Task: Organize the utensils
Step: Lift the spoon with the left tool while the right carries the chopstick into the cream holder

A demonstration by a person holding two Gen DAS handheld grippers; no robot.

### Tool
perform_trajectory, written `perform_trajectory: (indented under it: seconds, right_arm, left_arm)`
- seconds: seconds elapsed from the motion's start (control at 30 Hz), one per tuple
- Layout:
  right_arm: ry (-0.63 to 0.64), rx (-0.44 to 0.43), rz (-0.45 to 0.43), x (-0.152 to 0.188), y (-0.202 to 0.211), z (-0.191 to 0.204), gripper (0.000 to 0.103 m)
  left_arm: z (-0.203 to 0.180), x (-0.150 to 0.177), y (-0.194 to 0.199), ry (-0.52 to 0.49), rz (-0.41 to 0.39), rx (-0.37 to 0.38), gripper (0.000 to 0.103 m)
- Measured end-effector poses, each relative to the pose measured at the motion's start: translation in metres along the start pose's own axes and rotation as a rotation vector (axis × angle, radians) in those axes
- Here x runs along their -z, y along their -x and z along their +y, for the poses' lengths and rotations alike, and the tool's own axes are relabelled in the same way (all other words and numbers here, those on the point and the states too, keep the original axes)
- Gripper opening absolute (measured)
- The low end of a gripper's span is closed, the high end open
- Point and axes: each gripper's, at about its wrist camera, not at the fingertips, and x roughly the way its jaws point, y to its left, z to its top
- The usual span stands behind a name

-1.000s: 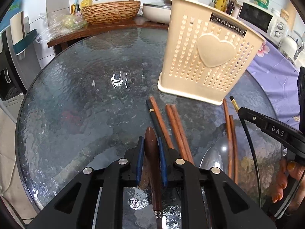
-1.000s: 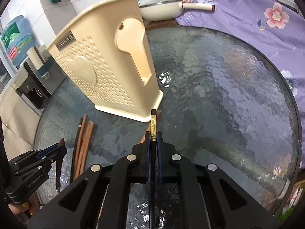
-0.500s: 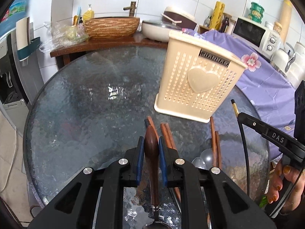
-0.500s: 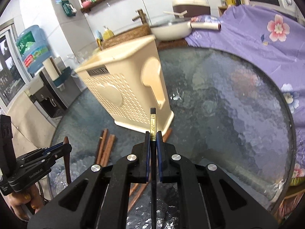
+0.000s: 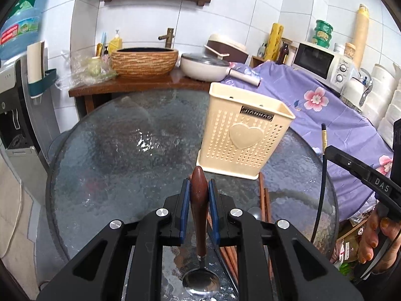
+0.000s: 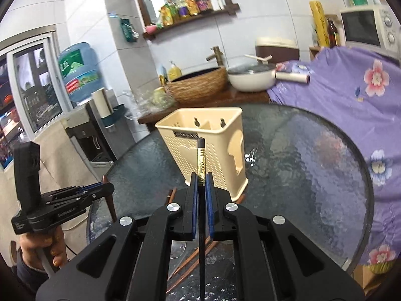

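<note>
Left wrist view: we are seeing both grippers higher above the table than a second ago, the holder now farther off. Left gripper is clamping a spoon by its wooden handle; right gripper is pinching a black chopstick, jaws nearly closed. Brown chopsticks are lying beside the holder.

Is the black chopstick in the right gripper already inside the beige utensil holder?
No, the black chopstick is clamped in the right gripper in front of the beige utensil holder, outside it.
</note>
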Motion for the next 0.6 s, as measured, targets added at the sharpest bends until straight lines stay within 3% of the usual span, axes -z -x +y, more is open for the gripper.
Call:
perform_trajectory:
  seconds: [0.6]
  right_arm:
    - [0.074,-0.023,-0.076,-0.004,0.031,0.013,0.007]
  left_arm:
    - [-0.004,-0.011,0.023,-0.014,-0.072,0.005,0.015]
